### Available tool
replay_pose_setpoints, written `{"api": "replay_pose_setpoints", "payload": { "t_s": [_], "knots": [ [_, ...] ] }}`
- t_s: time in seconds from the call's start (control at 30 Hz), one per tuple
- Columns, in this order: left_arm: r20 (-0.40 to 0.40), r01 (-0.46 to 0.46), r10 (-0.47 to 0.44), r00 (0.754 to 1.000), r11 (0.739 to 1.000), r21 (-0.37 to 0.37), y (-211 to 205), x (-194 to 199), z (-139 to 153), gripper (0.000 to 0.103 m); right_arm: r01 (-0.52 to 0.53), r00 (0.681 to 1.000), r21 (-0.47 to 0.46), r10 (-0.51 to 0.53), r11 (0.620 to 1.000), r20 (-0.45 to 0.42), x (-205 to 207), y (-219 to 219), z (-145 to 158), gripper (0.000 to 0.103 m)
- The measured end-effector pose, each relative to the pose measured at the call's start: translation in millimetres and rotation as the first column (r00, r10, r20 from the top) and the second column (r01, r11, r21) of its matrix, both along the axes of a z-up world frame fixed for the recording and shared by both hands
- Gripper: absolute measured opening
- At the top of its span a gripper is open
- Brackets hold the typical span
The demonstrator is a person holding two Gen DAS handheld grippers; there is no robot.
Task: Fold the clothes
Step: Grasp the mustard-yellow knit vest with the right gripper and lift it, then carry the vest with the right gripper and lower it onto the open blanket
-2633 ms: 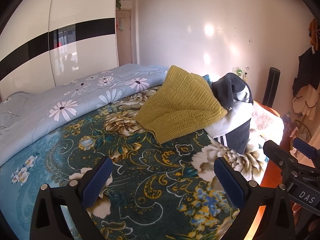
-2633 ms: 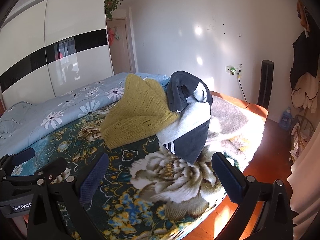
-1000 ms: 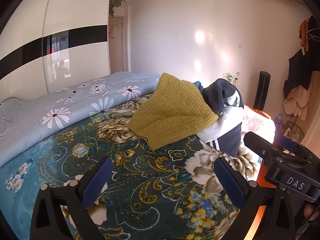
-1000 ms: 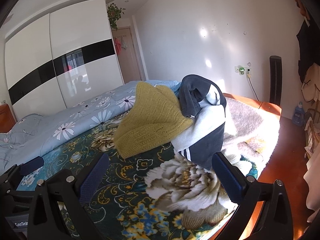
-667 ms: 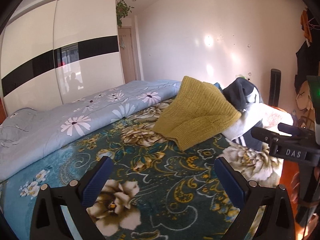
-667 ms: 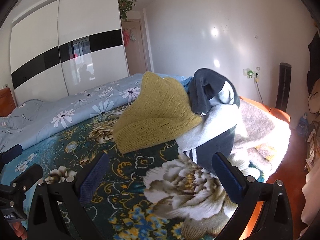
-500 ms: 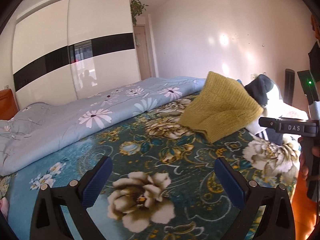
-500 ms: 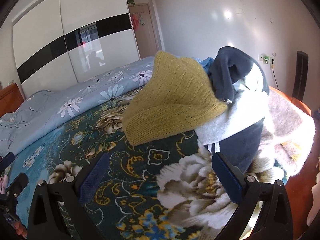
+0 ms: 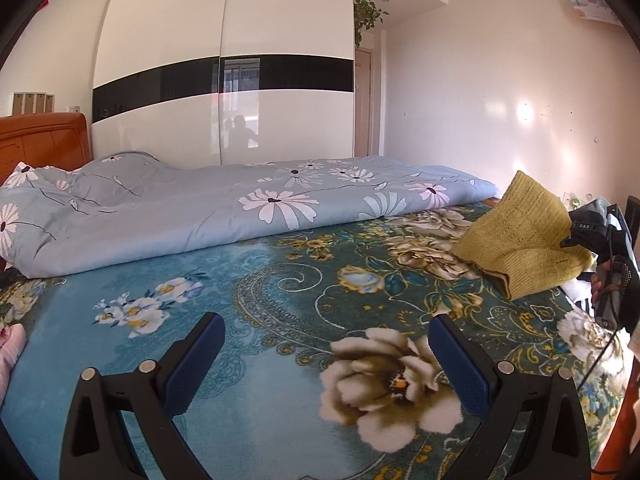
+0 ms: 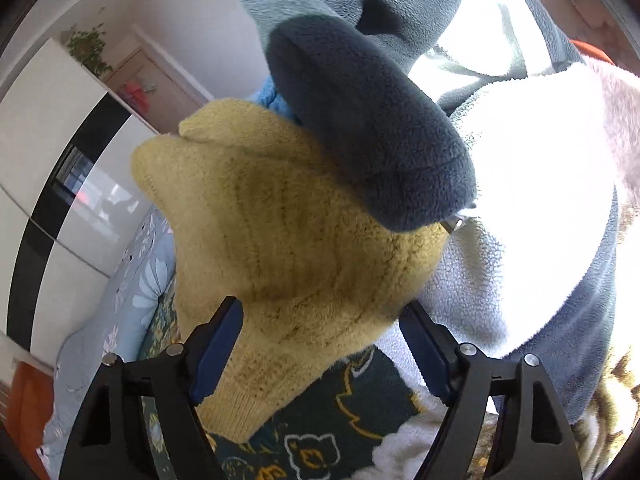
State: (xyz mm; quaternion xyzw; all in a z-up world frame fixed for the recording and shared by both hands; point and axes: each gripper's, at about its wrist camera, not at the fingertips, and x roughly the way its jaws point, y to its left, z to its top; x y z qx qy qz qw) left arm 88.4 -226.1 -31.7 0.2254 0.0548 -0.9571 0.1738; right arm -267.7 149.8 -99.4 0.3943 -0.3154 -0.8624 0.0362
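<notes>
A mustard yellow knit sweater (image 10: 280, 240) lies on a pile of clothes at the bed's far right end, also in the left wrist view (image 9: 520, 240). A navy and white fleece jacket (image 10: 500, 200) lies over it. My right gripper (image 10: 324, 344) is open, its jaws standing either side of the sweater's lower edge. My left gripper (image 9: 326, 356) is open and empty, low over the teal floral blanket (image 9: 280, 300), well left of the pile. The right gripper's body (image 9: 600, 240) shows at the pile in the left wrist view.
A rolled grey-blue daisy duvet (image 9: 200, 216) lies along the bed's far side. A white and black sliding wardrobe (image 9: 224, 80) stands behind it. An orange headboard (image 9: 40, 140) is at the left. The bed's edge drops off at the right.
My right gripper has moved in close to the pile, its jaws now around the yellow sweater's edge. My left gripper has swung left, away from the pile.
</notes>
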Motion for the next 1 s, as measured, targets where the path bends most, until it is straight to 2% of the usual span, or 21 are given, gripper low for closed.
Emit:
{"api": "replay_pose_setpoints", "payload": {
  "t_s": [0.07, 0.13, 0.2, 0.4, 0.57, 0.7, 0.83, 0.9, 1.0],
  "knots": [
    [0.006, -0.015, 0.015, 1.000, 1.000, 0.001, -7, 2, -2, 0.103, 0.046, 0.999, -0.030, -0.046, 0.998, 0.019, -5, 3, -4, 0.074],
    [0.011, -0.038, 0.038, 0.999, 0.999, 0.009, -14, 5, -4, 0.103, 0.087, 0.996, -0.030, -0.086, 0.996, 0.031, -5, 5, -3, 0.044],
    [0.007, -0.055, 0.054, 0.998, 0.998, 0.028, -21, 9, -4, 0.103, 0.083, 0.996, -0.043, -0.083, 0.996, 0.012, -2, 5, 2, 0.032],
    [-0.011, -0.097, 0.098, 0.995, 0.993, 0.061, -40, 25, -3, 0.103, -0.072, 0.992, 0.035, 0.076, 0.997, -0.103, 19, -37, 60, 0.027],
    [-0.040, -0.139, 0.144, 0.989, 0.984, 0.112, -61, 40, 3, 0.103, -0.203, 0.956, 0.121, 0.223, 0.972, -0.190, 38, -75, 111, 0.026],
    [-0.055, -0.181, 0.190, 0.980, 0.974, 0.137, -80, 54, 8, 0.103, -0.325, 0.902, 0.184, 0.362, 0.928, -0.236, 64, -136, 151, 0.026],
    [-0.055, -0.257, 0.267, 0.962, 0.956, 0.143, -106, 76, 15, 0.103, -0.455, 0.827, 0.214, 0.500, 0.864, -0.258, 95, -207, 176, 0.026],
    [-0.052, -0.321, 0.330, 0.942, 0.938, 0.133, -121, 91, 19, 0.103, -0.527, 0.780, 0.209, 0.566, 0.824, -0.267, 106, -246, 185, 0.026],
    [-0.086, -0.427, 0.437, 0.895, 0.897, 0.110, -145, 128, 30, 0.103, -0.639, 0.693, 0.169, 0.657, 0.751, -0.296, 136, -296, 194, 0.026]
  ]
}}
